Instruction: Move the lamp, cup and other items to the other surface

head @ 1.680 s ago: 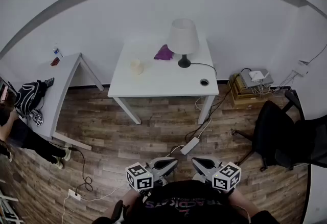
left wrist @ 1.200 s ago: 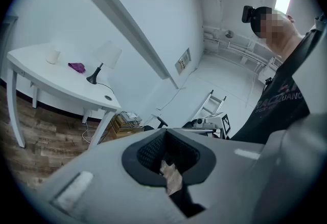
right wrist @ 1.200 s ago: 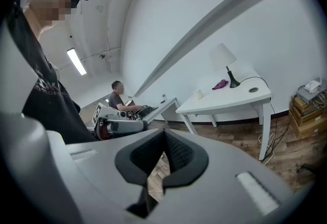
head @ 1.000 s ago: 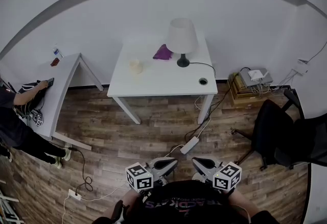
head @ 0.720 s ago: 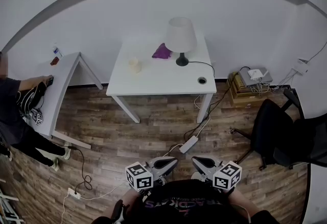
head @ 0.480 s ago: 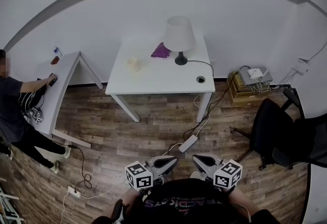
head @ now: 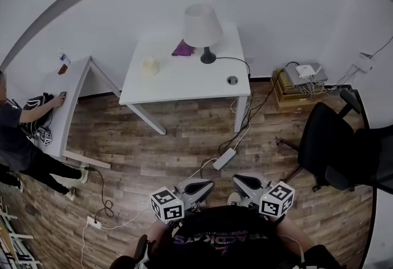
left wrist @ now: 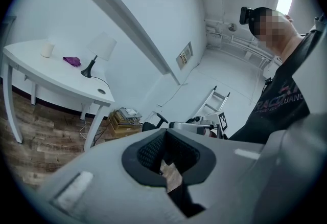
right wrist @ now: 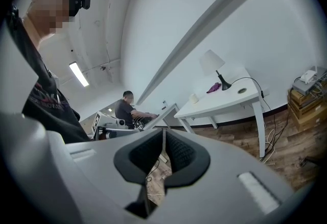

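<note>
Black office chair [head: 334,145] at the right edge; white power strip [head: 222,159] on the plank floor [head: 178,142], centre; stacked boxes [head: 293,86] upper right; a person [head: 18,139] at the left edge.

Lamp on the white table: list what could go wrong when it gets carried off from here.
1. The lamp has a cord trailing across the white table toward its right edge; carrying the lamp off could pull the cord taut and tip it.
2. A power strip and loose cables lie on the floor in front of the table; a trip on the way seems possible.
</note>
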Motion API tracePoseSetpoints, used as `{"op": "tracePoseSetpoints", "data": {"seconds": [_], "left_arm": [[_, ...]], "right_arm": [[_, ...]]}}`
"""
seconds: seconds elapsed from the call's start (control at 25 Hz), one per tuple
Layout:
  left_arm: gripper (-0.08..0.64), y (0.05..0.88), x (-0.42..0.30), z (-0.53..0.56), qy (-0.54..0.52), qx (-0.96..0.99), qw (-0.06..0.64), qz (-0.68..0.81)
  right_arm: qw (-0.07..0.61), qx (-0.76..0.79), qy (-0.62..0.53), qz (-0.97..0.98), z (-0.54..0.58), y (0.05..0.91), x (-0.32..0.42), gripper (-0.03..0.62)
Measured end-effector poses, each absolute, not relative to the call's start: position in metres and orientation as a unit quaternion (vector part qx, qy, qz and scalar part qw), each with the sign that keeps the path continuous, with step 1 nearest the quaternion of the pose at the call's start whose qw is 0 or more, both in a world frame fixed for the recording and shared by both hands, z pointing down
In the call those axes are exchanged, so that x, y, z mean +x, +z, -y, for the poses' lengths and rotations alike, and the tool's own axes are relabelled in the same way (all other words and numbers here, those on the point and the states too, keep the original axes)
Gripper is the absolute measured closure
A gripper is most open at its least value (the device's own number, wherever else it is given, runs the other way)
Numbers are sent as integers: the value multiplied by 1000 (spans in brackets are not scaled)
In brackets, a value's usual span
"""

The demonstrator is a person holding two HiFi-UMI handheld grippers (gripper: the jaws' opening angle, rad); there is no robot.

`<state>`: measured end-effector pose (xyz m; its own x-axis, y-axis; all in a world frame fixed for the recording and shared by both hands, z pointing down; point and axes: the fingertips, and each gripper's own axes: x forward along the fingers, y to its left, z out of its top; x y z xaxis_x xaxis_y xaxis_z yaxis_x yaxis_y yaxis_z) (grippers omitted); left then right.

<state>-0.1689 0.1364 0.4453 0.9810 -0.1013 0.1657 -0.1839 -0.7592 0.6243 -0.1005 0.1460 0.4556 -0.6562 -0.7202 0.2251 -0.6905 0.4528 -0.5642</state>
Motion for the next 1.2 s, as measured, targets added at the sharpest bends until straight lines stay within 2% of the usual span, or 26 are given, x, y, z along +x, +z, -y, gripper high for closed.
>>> {"op": "tracePoseSetpoints", "data": {"seconds": [0.36,0.72,1.2], "left_arm": [[561,449,-122,-157,82,935,336,83],[561,453,-117,-145,82,927,353,94],[561,456,-108,-77,63,930,358,49]], "right_arm": [[36,-408,-337,-848,-160,463,-57,569],[37,-411,-344,-844,-148,469,-47,563],[19,-477,-335,-812,-91,465,-28,538]]}}
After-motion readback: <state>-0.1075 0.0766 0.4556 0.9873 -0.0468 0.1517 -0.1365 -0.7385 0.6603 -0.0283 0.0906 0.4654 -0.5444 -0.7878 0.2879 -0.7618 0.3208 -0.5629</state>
